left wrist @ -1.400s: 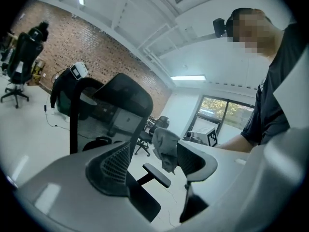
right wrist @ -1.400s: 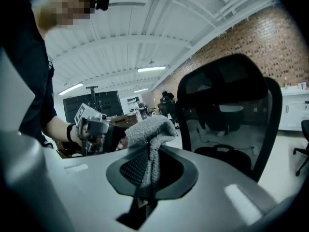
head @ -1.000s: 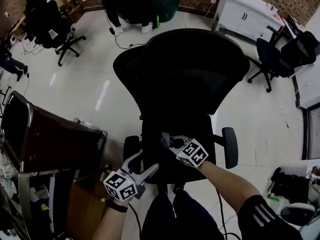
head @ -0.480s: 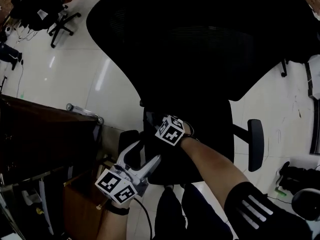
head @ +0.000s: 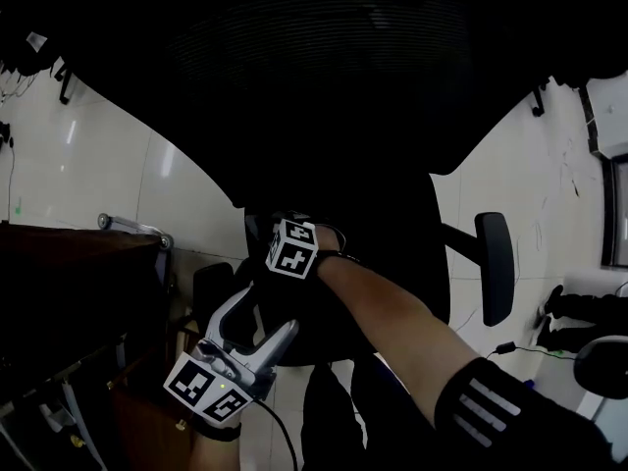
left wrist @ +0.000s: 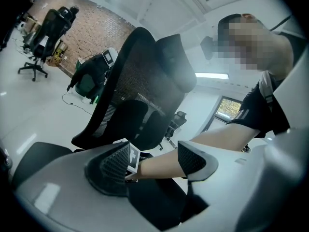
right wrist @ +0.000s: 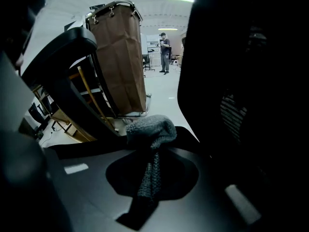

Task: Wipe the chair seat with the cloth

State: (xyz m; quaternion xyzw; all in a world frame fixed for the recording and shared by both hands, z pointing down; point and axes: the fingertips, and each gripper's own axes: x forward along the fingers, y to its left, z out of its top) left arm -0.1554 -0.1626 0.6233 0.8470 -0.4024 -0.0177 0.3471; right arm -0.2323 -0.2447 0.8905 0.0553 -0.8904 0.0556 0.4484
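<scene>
The black office chair fills the head view, its seat (head: 412, 263) below the wide mesh backrest (head: 324, 77). My right gripper (right wrist: 147, 175) is shut on a grey knitted cloth (right wrist: 150, 129); the cloth bunches ahead of the jaws and a strip hangs down between them. In the head view only the right gripper's marker cube (head: 291, 246) shows, low over the seat's rear left part; the cloth is hidden there. My left gripper (head: 260, 317) hovers open and holds nothing, off the seat's front left corner by the left armrest (head: 211, 292). Its two pads (left wrist: 113, 166) frame the right forearm.
A brown fabric cart (right wrist: 120, 57) on a metal frame (head: 132, 229) stands close to the chair's left. The right armrest (head: 494, 263) juts out on the far side. Other office chairs (left wrist: 48, 33) and a distant person (right wrist: 164, 45) stand on the pale floor.
The right gripper has slid back and to the left over the seat toward the backrest. The head has come closer to the chair. The left gripper has drifted slightly down and left.
</scene>
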